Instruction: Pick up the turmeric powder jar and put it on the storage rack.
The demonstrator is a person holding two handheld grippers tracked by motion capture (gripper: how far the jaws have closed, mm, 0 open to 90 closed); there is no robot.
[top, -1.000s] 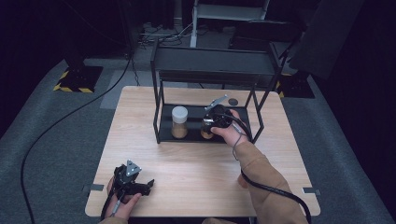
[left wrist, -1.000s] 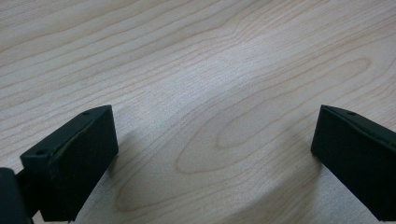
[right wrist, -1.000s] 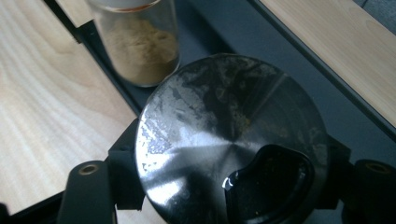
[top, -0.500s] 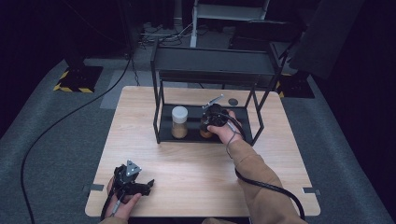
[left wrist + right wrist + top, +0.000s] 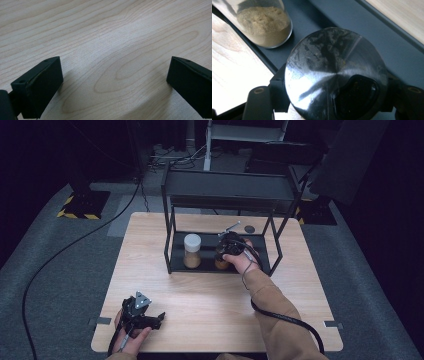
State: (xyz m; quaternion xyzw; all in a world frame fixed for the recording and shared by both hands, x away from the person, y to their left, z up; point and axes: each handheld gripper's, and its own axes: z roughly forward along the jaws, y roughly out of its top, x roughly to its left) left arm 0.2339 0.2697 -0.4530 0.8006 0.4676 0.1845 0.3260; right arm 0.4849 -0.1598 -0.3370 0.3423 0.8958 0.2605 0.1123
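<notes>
Jar with metal lid (image 5: pixel 335 75): upright on the dark lower shelf of the rack, right of the white-capped jar; round brushed-steel lid with a dark opening near one edge, seen from above; brown contents visible at (image 5: pixel 221 264) below the hand.
Right gripper (image 5: pixel 231 242): over that jar inside the rack, pointing down; fingers (image 5: pixel 259 102) clenched on the lid's two sides, grasping the jar.
Right hand (image 5: pixel 241 257): on the gripper's near side, sleeve running back to the bottom edge, cable trailing along the forearm.
White-capped jar (image 5: pixel 192 251): upright on the same shelf, just left of the held jar, apart from it; tan powder in the lower half.
Rack (image 5: pixel 230 185): black metal frame, two shelves, at the far middle of the tabletop.
Left gripper (image 5: pixel 159 318): near the front left corner of the tabletop (image 5: pixel 200 295), well apart from the rack; fingers (image 5: pixel 40 86) released, spread wide, bare wood between them.
Left hand (image 5: pixel 131 338): around the gripper's body at the tabletop's near edge.
</notes>
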